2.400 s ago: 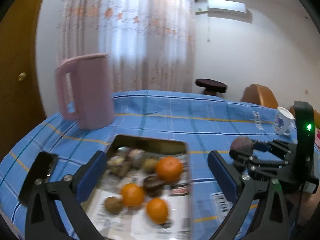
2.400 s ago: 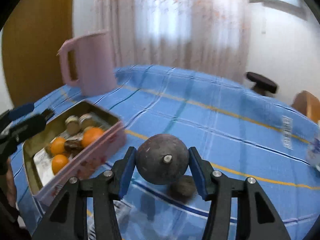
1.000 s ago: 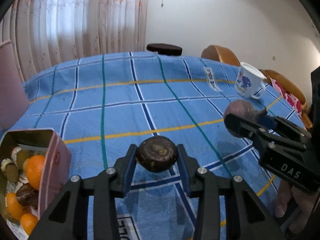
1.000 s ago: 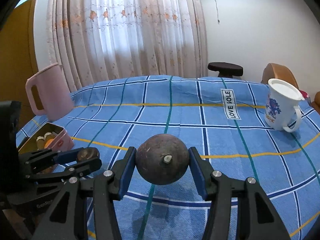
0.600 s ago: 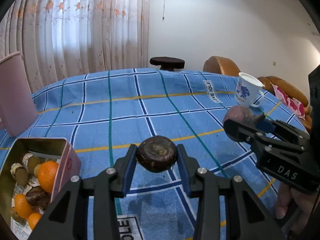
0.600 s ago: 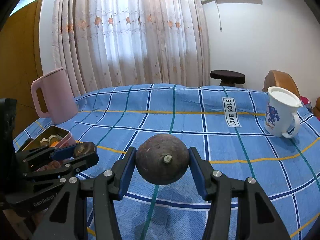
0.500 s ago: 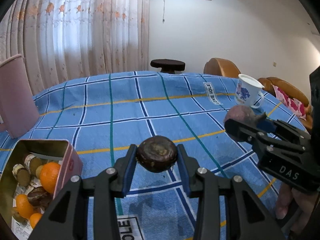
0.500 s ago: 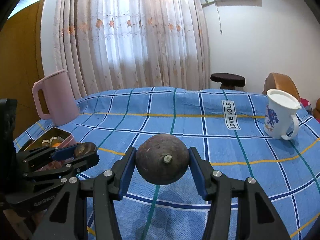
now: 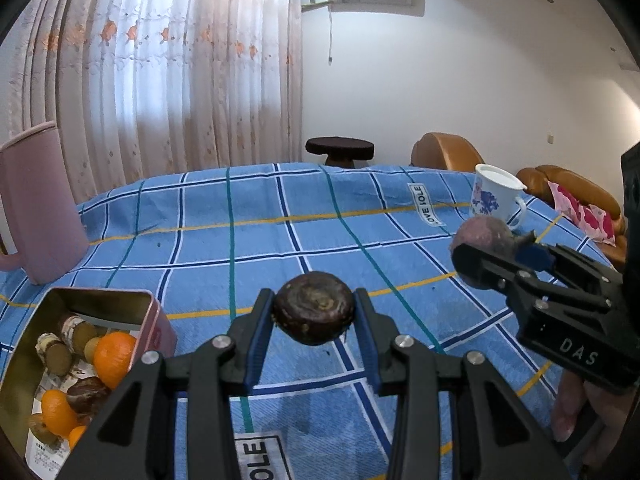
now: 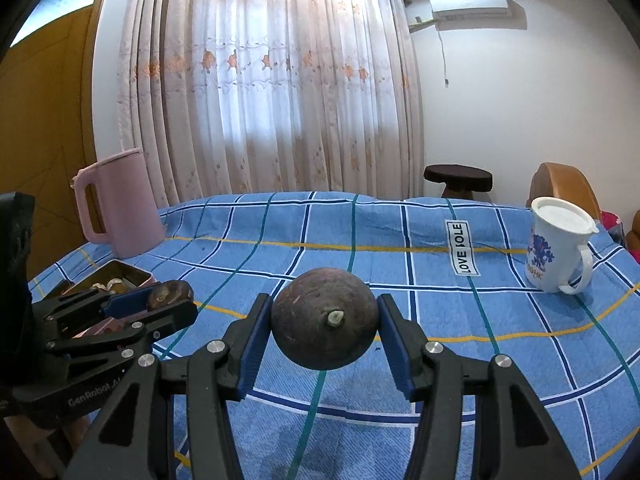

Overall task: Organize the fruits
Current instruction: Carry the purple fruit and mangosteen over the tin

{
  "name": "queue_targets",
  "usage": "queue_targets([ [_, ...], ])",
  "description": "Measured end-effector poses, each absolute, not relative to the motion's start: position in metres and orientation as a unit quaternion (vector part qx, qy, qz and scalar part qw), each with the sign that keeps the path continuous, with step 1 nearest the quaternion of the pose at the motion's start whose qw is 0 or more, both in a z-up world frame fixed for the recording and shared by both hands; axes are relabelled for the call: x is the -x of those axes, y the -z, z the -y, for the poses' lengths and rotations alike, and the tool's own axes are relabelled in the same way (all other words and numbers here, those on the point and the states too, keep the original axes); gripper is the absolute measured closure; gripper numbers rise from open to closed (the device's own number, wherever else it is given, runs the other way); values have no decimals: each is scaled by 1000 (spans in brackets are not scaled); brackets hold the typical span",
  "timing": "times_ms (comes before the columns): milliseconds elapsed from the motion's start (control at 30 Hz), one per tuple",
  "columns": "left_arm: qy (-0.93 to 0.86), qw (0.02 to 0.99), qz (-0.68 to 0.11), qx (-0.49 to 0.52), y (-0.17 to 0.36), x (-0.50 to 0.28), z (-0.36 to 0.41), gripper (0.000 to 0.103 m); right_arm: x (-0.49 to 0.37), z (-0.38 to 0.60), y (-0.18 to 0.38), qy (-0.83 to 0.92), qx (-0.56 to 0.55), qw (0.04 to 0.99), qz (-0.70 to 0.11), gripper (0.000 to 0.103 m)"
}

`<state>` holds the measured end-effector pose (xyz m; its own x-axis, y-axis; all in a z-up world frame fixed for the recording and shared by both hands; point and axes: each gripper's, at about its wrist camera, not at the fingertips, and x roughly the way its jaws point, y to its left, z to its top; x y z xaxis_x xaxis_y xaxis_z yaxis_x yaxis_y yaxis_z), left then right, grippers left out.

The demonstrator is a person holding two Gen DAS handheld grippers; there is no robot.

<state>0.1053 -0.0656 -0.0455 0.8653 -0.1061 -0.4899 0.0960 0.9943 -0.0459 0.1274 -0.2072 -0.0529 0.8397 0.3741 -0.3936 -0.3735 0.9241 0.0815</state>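
Judging by two dark round fruits [image 9: 314, 313] [image 10: 325, 318] clamped in the left gripper [image 9: 314, 316] and right gripper [image 10: 325, 320] jaws, both remain unplaced, the pink tin box [image 9: 158, 330] at eight o'clock being part-filled.

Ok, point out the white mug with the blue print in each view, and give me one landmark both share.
Left wrist view: the white mug stands at the right on the blue checked cloth, just behind the fruit in the other hand-held gripper.
Right wrist view: the white mug stands at the far right edge of the cloth.
Shared landmark: the cloth's white word label, left of the mug in both.
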Motion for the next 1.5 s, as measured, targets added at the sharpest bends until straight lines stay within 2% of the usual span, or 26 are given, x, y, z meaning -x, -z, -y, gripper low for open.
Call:
queue_targets([
  [1200, 24, 984, -177, 3, 34, -78, 64, 62, -88, 204, 43, -207, 18, 971, -121, 49],
  [1500, 28, 982, -188, 8, 34, -81, 59, 62, -92, 205, 45, -220, 4, 965, -146, 49],
])
